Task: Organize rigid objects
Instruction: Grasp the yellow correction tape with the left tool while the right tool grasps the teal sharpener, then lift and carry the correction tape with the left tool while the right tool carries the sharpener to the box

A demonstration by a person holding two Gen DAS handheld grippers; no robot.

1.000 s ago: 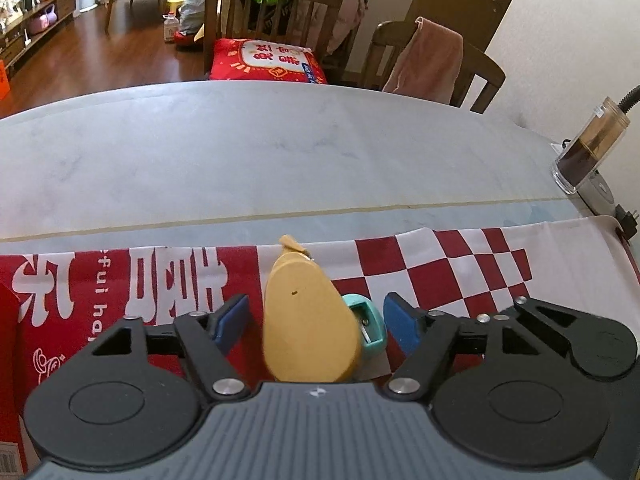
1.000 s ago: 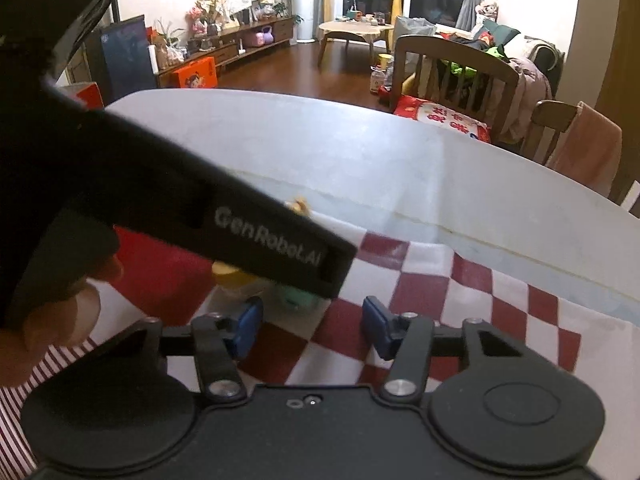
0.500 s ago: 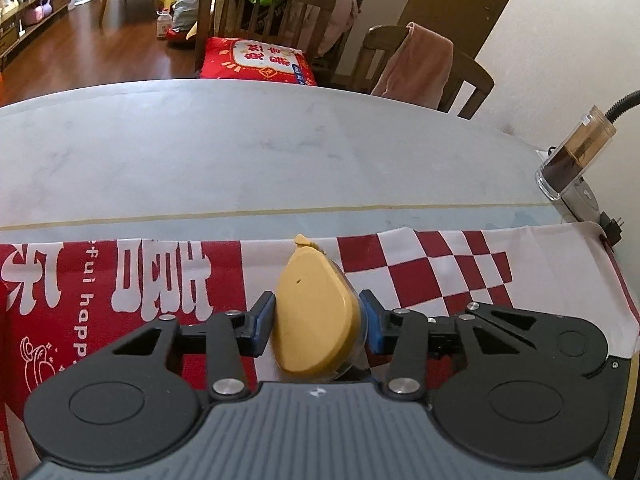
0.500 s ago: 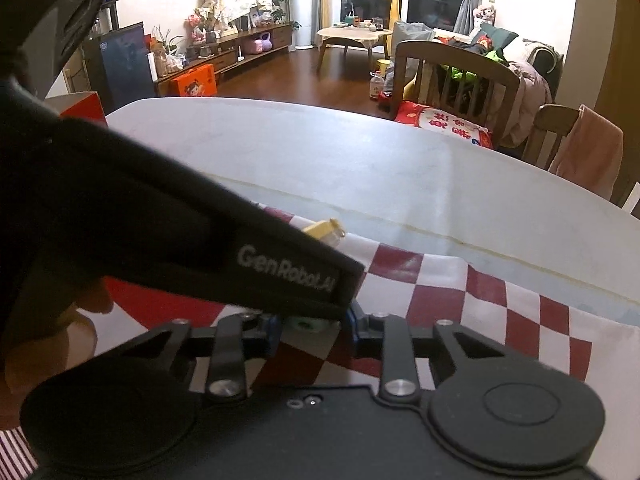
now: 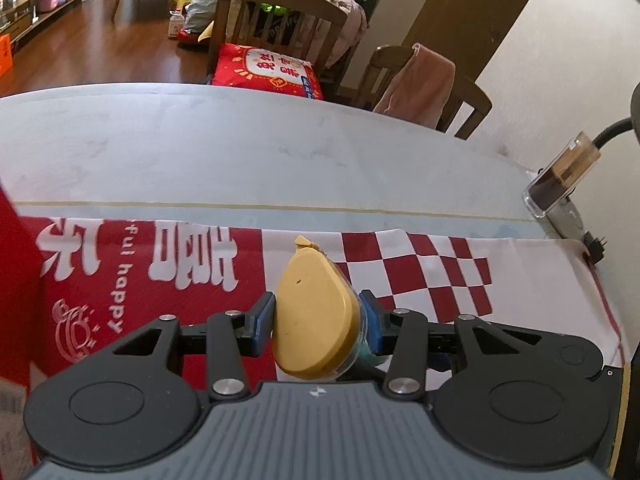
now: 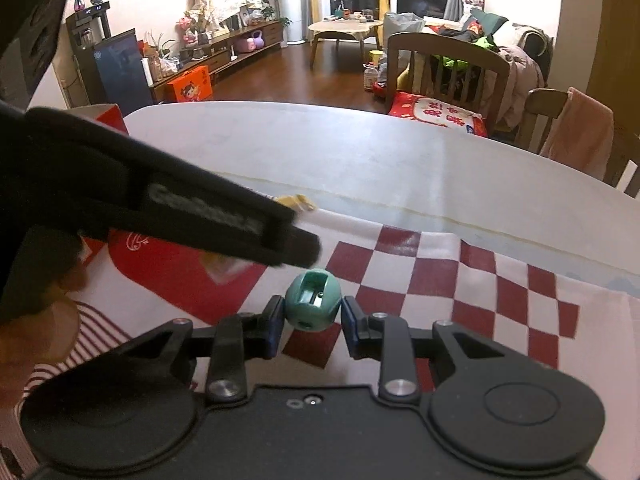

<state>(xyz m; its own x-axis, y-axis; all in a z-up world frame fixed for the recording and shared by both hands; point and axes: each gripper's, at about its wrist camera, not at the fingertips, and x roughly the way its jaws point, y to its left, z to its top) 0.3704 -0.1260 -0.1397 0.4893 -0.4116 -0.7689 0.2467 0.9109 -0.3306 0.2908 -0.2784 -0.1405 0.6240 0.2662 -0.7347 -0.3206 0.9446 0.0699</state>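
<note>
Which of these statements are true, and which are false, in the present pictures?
1. The left gripper is shut on the yellow drop-shaped plastic case. True.
2. The right gripper holds a red ball. False: it is shut on the round green pencil sharpener.
3. The red-and-white checked cloth lies on the pale table. True.
4. The wooden chair holds a blue cushion. False: the cushion is red.

cloth (image 5: 420,264) on table (image 5: 240,152) (chairs (image 5: 280,28) behind)
</note>
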